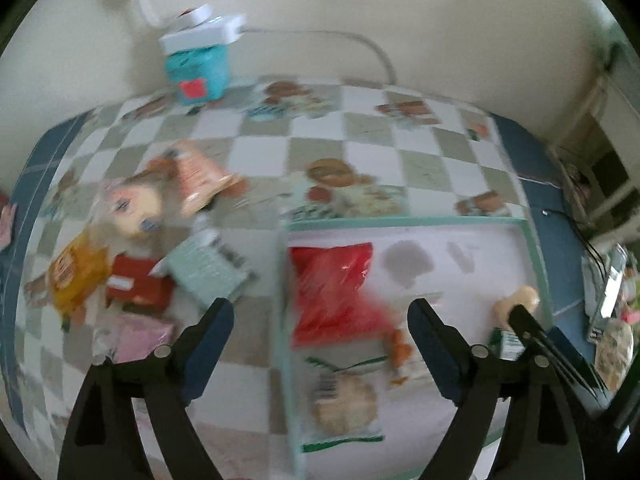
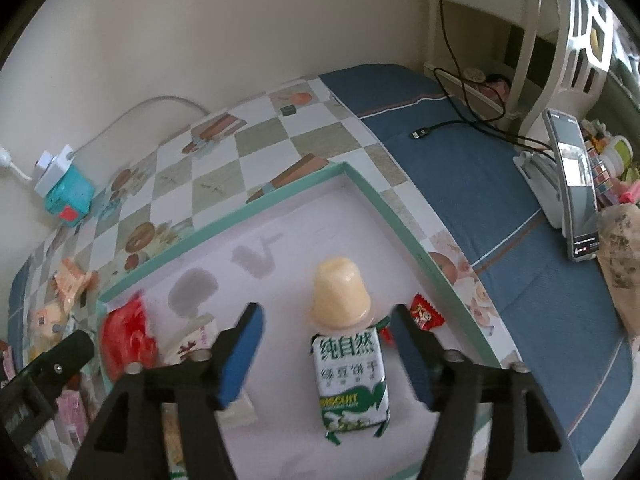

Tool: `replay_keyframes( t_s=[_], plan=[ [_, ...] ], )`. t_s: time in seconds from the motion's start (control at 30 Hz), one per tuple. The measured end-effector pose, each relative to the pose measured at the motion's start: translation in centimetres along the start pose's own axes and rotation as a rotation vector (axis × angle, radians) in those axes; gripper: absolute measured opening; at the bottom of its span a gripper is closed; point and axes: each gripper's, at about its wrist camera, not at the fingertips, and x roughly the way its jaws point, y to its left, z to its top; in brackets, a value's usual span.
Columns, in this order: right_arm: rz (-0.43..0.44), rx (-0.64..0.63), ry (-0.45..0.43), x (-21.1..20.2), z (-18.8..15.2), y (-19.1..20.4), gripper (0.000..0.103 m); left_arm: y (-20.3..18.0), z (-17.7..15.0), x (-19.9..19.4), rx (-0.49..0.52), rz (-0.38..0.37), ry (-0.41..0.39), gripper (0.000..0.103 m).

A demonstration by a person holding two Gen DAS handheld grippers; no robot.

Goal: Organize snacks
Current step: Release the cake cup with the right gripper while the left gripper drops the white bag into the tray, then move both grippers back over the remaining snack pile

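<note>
Right wrist view: the right tool (image 2: pixel 324 344) stands wide over the shallow white tray with mint-green rim (image 2: pixel 280 196), nothing pressed between its blue pads.
Released packet: a green-and-white foil biscuit packet (image 2: pixel 352 384) lies flat on the tray floor between the open jaws, clear of both pads, so it looks set down as sorted.
Jelly cup: a pale yellow plastic jelly cup (image 2: pixel 340 296) stands at the packet's 12 o'clock, touching its top edge; a small red wrapped candy (image 2: pixel 426 314) sits at the cup's 3 o'clock by the rim, which suggests small items are being lined along that side.
Left tool: the left tool (image 1: pixel 320 320) is also spread wide and empty, over the tray's left rim.
Red bag: a red crinkly plastic snack bag (image 1: pixel 332 292) lies in the tray just ahead of it, with a clear round-cracker packet (image 1: pixel 344 400) at its 6 o'clock.
Unsorted snacks: an orange packet (image 1: pixel 74 276), red box (image 1: pixel 138 284), pale green packet (image 1: pixel 208 268) and pink packet (image 1: pixel 136 334) remain on the checked surface (image 1: pixel 260 152), at the tray's 9 o'clock, likely next.
</note>
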Motion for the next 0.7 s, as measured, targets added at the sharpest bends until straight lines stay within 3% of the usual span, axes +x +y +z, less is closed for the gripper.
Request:
replay_keyframes(
  t_s=[0.23, 0.33, 0.4, 0.53, 0.7],
  plan=[
    [0.029, -0.021, 0.023, -1.5, -1.0, 1.2, 0.083, 4.6, -0.8, -0.7, -0.093, 0.076, 0.025, 0.090],
    [0.029, -0.029, 0.018, -2.4, -1.4, 1.6, 0.084, 6.4, -1.1, -1.4, -0.133, 0.099, 0.015, 0.098],
    [0.036, -0.027, 0.017, -2.9, -1.7, 1.8, 0.086, 7.7, -1.5, -2.0, -0.151, 0.119, 0.006, 0.098],
    [0.043, -0.004, 0.007, -3.7, -2.4, 2.3, 0.103, 9.5, -2.2, -2.9, -0.171, 0.160, -0.017, 0.099],
    [0.094, -0.009, 0.022, -4.2, -3.7, 3.4, 0.103, 11.8, -3.0, -3.8, -0.211, 0.183, -0.031, 0.100]
  ],
)
